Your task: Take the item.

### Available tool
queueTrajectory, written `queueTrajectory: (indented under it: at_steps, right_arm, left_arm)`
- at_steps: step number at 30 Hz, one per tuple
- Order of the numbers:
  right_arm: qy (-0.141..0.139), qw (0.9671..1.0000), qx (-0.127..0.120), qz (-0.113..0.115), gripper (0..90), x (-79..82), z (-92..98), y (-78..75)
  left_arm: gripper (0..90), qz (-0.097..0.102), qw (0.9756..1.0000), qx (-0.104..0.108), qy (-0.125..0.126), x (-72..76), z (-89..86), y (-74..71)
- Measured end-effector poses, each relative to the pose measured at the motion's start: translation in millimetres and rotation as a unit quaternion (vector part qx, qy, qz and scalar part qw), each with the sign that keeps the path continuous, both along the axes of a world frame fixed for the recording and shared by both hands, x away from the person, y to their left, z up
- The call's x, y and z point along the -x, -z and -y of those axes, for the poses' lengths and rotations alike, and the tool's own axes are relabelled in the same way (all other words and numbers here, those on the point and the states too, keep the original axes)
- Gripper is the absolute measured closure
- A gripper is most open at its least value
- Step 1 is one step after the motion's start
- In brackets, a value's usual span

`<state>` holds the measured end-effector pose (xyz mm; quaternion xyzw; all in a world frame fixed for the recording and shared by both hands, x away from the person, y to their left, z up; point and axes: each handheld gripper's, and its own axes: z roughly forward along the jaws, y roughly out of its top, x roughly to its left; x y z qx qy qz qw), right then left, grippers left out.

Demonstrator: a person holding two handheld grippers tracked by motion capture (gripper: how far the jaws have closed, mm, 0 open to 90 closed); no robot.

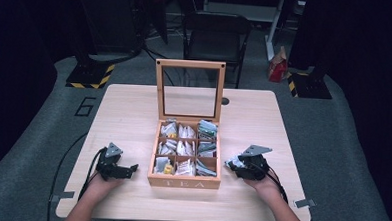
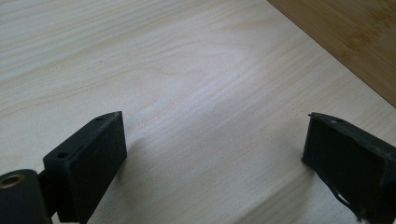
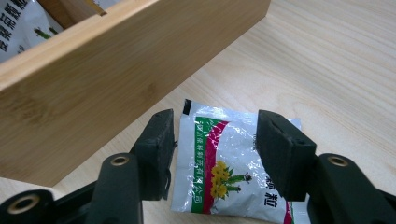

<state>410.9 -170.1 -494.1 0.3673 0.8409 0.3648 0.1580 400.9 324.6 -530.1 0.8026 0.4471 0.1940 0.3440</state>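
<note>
The desk (image 1: pixel 129 112) is pale wood with a fine straight grain and a smooth, faintly sheened finish. On it, the tea box (image 1: pixel 183 181) is warmer, honey-toned wood, smooth and matt, and its raised lid (image 1: pixel 189 90) frames a clear pane. Beside the box wall, the sachet (image 3: pixel 224 163) is glossy, crinkled foil-like plastic printed in green, red and yellow. The right tongs (image 3: pixel 212 154) and left tongs (image 2: pixel 212 154) carry matt black pads, slightly rough at the edges, with brass-coloured rivets.

Open wooden tea box (image 1: pixel 183 181) at mid counter (image 1: pixel 129 112), raised glass lid (image 1: pixel 189 89) walling its far edge, bare counter left and right of it, box side just beside right hand-held gripper (image 3: pixel 212 149), sachet (image 3: pixel 224 172) lying flat between its parted jaws.
</note>
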Motion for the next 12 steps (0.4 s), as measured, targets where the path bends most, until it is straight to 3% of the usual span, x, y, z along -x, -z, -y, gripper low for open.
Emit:
queueTrajectory:
  at_steps: [12]
  right_arm:
    - [0.022,0.9994,-0.023,0.016,42.5,1.3,10.6,-10.4]
  left_arm:
    - [5.7,0.0,1.0,0.0,0.0,0.0,0.0,0.0]
